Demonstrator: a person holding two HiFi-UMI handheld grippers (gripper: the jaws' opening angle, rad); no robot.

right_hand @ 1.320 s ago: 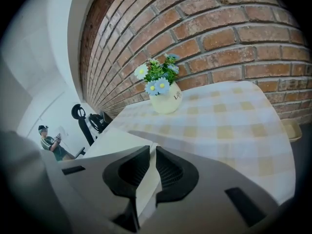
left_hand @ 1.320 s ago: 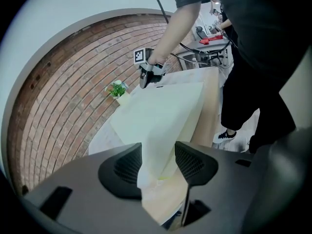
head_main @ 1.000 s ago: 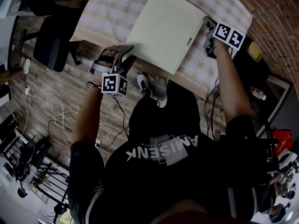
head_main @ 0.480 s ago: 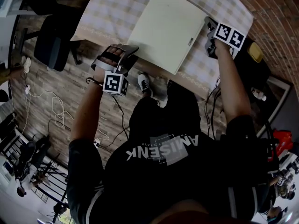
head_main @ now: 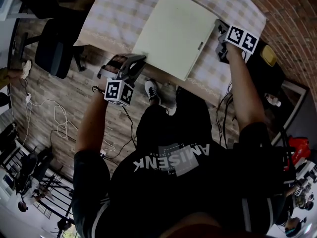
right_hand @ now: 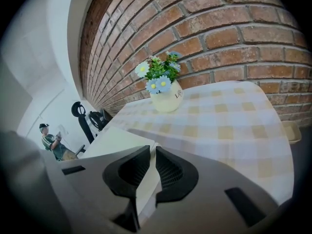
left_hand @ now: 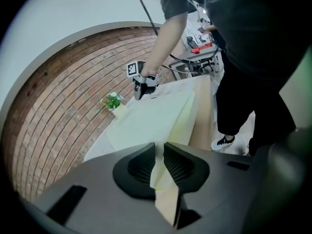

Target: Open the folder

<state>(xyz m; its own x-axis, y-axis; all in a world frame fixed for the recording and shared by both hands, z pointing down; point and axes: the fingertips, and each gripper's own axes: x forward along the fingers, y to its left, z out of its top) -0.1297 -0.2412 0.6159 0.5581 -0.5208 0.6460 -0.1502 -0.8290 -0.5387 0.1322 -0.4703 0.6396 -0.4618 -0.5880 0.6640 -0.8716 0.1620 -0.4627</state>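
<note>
**A:** What does the left side look like?

**B:** My left gripper [left_hand: 159,162] is at the near-left corner of the folder [head_main: 173,31]. Its jaws have just been closing, and the pads now pinch the pale cover between them.

**A:** And the folder itself?

**B:** It lies on the checked tablecloth [head_main: 114,14] between my two grippers, and from the head view it looks closed.

**A:** The right side?

**B:** My right gripper [right_hand: 152,168] is clamped on the folder's right-hand edge, with a thin pale strip between its nearly touching jaws. Beyond it, a flower pot [right_hand: 165,95] stands on the cloth near the brick wall [right_hand: 219,28].
</note>
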